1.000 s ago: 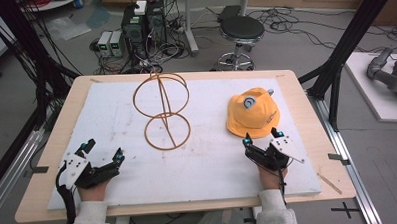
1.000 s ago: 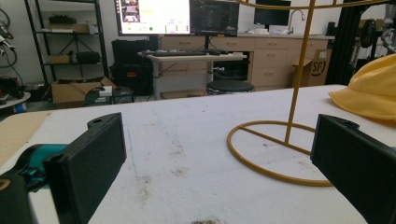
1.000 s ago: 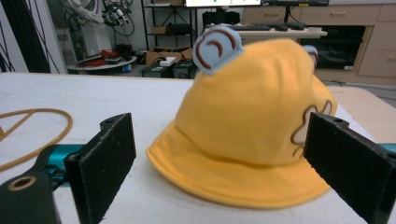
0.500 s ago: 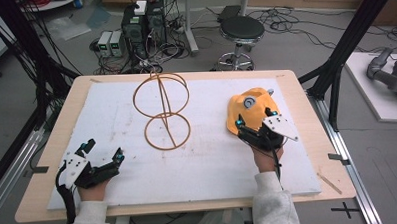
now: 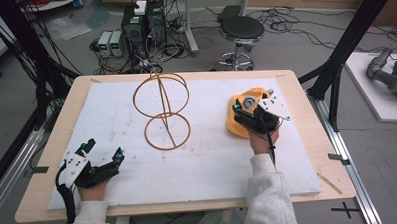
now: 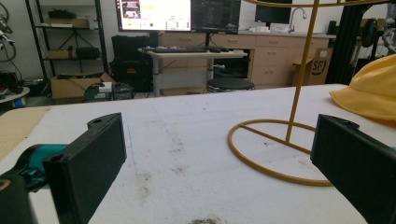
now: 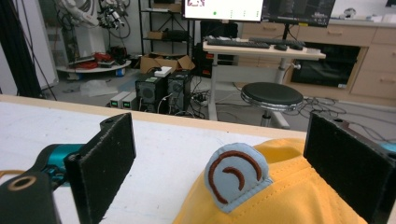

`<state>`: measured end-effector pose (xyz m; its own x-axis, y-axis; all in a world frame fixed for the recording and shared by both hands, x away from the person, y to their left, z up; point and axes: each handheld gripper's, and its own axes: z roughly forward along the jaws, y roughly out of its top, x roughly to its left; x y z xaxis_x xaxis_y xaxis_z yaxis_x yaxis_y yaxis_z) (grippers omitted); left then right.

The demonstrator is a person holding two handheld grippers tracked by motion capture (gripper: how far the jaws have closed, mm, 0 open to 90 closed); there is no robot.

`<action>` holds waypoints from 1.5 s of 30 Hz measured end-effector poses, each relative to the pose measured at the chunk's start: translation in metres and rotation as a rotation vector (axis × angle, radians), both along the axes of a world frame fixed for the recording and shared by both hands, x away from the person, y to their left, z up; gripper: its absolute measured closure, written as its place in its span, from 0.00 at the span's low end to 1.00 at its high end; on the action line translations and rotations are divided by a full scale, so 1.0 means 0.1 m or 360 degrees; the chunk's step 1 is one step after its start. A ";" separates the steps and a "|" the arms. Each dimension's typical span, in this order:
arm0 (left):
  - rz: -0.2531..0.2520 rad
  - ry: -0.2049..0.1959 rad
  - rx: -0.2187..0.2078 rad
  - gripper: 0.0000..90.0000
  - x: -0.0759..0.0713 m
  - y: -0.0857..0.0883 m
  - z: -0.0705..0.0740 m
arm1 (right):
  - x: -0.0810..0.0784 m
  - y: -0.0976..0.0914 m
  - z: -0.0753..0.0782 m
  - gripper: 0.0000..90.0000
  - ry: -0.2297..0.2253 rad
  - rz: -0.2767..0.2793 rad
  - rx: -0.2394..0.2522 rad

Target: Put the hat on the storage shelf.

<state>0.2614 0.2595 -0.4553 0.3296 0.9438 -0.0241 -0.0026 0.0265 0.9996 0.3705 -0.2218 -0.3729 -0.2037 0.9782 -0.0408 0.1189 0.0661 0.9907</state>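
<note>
Yellow cap, R gripper open over it

A robotics laboratory: a black aluminium frame surrounds the foam-covered wooden table, power supplies and tangled cables lie on the floor, monitors top desks, and a robot arm stands behind.

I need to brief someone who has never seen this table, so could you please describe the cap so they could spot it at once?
Start at the white foam mat covering the wooden table; look to its far right part, beside the open right gripper. There lies the yellow fabric cap, soft and domed, with a light-blue round patch bearing brown curves, unlike the rigid golden wire ring stand at the middle.
</note>
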 end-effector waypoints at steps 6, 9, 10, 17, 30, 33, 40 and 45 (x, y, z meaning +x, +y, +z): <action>-0.0001 0.0004 -0.0006 0.04 0.00 0.00 0.00 | 0.16 -0.02 -0.11 0.10 0.0089 -0.0010 0.0004; -0.0002 0.0008 -0.0004 0.04 0.00 0.00 0.00 | 0.25 0.00 -0.18 0.11 0.0123 -0.0027 -0.0020; -0.0002 0.0008 -0.0004 0.04 0.00 0.00 0.00 | 0.25 0.00 -0.18 0.11 0.0123 -0.0027 -0.0020; -0.0002 0.0008 -0.0004 0.04 0.00 0.00 0.00 | 0.32 0.02 -0.25 0.20 0.0144 -0.0058 -0.0074; -0.0004 0.0005 -0.0001 0.04 0.00 0.00 0.00 | 0.36 0.00 -0.28 0.37 0.0144 -0.0148 -0.0122; -0.0003 0.0004 -0.0001 0.04 0.00 0.00 0.00 | 0.36 0.00 -0.28 0.44 0.0144 -0.0174 -0.0131; -0.0005 0.0008 0.0001 0.04 0.00 0.00 0.00 | 0.35 0.04 -0.28 0.58 0.0122 -0.0183 -0.0172; -0.0005 0.0006 0.0000 0.04 0.00 0.00 0.00 | 0.32 0.04 -0.27 0.65 0.0107 -0.0192 -0.0186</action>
